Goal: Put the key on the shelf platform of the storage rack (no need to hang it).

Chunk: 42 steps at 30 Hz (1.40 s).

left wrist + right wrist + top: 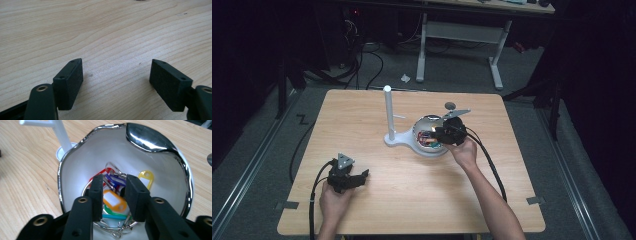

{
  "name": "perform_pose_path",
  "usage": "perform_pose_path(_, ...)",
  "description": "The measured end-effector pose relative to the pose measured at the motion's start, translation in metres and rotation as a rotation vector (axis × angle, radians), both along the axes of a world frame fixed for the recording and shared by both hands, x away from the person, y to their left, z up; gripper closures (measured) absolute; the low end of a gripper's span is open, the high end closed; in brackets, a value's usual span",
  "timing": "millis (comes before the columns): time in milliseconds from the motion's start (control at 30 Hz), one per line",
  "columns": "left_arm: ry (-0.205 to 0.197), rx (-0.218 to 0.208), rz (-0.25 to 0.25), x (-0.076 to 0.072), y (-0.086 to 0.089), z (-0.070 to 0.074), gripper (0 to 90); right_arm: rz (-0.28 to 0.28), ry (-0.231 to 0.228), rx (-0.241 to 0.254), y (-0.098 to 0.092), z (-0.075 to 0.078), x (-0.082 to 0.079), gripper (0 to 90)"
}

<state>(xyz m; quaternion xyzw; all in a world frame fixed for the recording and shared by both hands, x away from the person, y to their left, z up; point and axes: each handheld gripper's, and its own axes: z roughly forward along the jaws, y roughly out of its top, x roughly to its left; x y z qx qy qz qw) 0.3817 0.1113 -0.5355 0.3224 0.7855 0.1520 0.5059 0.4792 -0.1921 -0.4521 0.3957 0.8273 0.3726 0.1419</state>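
1. High view: the desk [377, 200] carries a white bowl with a shiny rim [424, 125] a little right of its middle, nearer the far edge than the near one. Joined to the bowl's left side is a white stand with an upright post [388, 112]. The right tongs [443, 134] hang over the bowl's right half, pointing into it, held by a hand that comes in from the near edge. The left tongs [360, 176] rest toward the near left corner, well apart from the bowl, jaws spread.

2. Left gripper view: the left tongs [116, 75] are open with nothing between the jaws; bare wood of the desk [105, 30] lies under them.

3. Right gripper view: the right tongs [114, 191] reach down inside the bowl [75, 170], jaws partly apart. A heap of key tags [117, 192] lies at the bottom on wire rings. An orange tag with a white label [113, 201] sits in the gap between the jaws, and the pads do not press on it. A yellow tag [146, 178] lies just right of the right jaw; blue, red and green ones crowd around. The post [61, 133] rises beyond the bowl's rim at the upper left.
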Motion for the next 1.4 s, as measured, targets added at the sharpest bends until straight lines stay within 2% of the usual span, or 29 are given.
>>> perform_pose_path(133,0.000,-0.001,0.001,0.000,0.000,0.000,27.3,-0.003,-0.014,0.023,-0.002,0.005,-0.003,59.8)
perform_pose_path(167,0.000,-0.001,0.001,0.000,0.000,0.000,27.2,-0.008,-0.014,0.043,-0.005,0.010,-0.004,56.9)
perform_pose_path(333,0.000,-0.001,0.001,0.000,0.000,0.000,27.2,-0.019,-0.028,0.051,-0.012,0.019,-0.010,52.9)
perform_pose_path(533,0.000,0.000,0.000,0.000,0.000,0.000,27.2,-0.037,-0.063,0.072,-0.022,0.030,-0.016,51.5)
perform_pose_path(800,0.000,0.003,-0.002,0.000,0.000,0.000,27.2,-0.056,-0.064,0.093,-0.034,0.039,-0.023,51.3)
perform_pose_path(900,-0.001,0.003,-0.002,0.000,0.000,0.000,27.2,-0.085,-0.062,0.130,-0.046,0.039,-0.029,51.5)
perform_pose_path(1000,0.000,0.000,0.000,0.000,0.000,0.000,27.2,-0.101,-0.055,0.122,-0.054,0.040,-0.032,50.9)
perform_pose_path(1133,0.000,0.001,-0.002,0.000,0.000,0.000,27.2,-0.126,-0.081,0.132,-0.065,0.043,-0.040,50.6)
perform_pose_path(1233,0.000,0.000,0.000,0.000,0.000,0.000,27.2,-0.146,-0.073,0.140,-0.074,0.043,-0.046,49.6)
perform_pose_path(1400,0.000,0.000,0.000,0.000,0.000,0.000,27.2,-0.157,-0.092,0.141,-0.084,0.049,-0.055,48.5)
